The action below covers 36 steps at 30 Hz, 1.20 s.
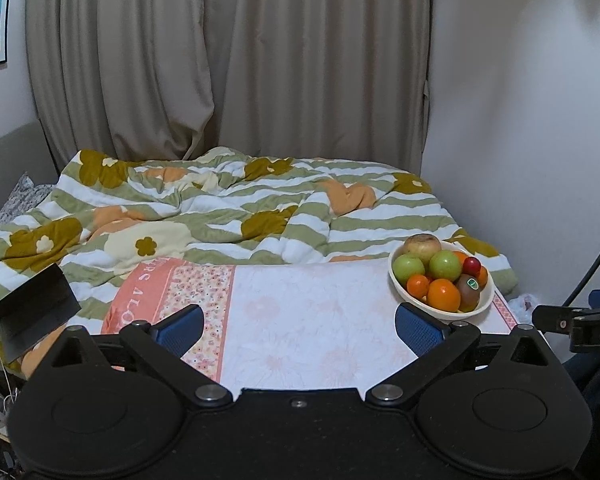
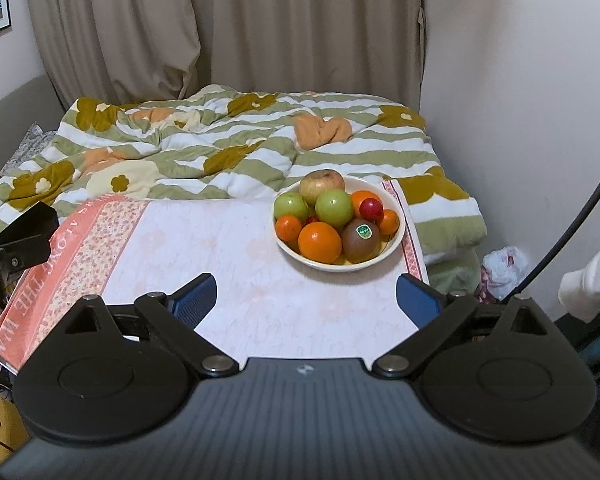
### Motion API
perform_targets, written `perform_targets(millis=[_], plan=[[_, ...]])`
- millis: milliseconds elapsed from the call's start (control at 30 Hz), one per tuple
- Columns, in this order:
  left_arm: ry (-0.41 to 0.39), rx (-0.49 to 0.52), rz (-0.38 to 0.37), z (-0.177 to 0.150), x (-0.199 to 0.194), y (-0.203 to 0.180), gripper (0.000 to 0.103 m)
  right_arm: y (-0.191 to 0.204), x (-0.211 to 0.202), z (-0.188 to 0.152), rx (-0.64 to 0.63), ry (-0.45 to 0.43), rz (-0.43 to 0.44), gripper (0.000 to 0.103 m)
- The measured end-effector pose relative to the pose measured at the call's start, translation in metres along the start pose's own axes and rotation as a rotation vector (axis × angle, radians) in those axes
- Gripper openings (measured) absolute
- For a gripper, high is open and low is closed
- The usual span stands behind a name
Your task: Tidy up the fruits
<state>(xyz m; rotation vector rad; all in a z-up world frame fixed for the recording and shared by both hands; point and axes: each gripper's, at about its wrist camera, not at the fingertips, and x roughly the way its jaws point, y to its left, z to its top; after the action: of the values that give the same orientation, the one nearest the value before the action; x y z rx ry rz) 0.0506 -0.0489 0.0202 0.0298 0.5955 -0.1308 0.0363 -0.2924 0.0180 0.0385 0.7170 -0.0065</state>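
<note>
Cream bowl [image 1: 404, 294] sits at far right of counter [image 1: 312, 320] in left wrist view, piled with green apples [image 1: 444, 265], oranges [image 1: 443, 295], kiwi [image 1: 469, 291] with sticker. Left hand-held gripper [image 1: 299, 326] spread wide, nothing between blue pads. Flowery striped duvet [image 1: 204, 208] rumpled on bed behind.

Right wrist view: same bowl [image 2: 396, 240] closer, ahead and a bit right, small red fruit [image 2: 371, 208] on top. Right hand-held gripper [image 2: 305, 300] also wide apart, empty, well short of bowl. Beige curtain [image 2: 300, 32] at back.
</note>
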Motion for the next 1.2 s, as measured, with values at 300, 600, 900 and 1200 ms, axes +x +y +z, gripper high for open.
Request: perform_targets(millis=[300,600,900,1200], plan=[[-0.012,0.008,0.004,0.000,-0.002,0.000,0.103,0.001,0.000,-0.001,-0.001,0.000,-0.002,0.103],[-0.024,0.014,0.019,0.003,-0.005,0.003,0.103,0.005,0.001,-0.002,-0.002,0.015,0.001,0.103],[-0.023,0.009,0.020,0.004,-0.005,0.007,0.103,0.009,0.003,-0.003,0.004,0.027,-0.008,0.103],[-0.009,0.018,0.019,0.003,-0.003,0.007,0.103,0.011,0.003,-0.003,0.010,0.038,-0.011,0.103]])
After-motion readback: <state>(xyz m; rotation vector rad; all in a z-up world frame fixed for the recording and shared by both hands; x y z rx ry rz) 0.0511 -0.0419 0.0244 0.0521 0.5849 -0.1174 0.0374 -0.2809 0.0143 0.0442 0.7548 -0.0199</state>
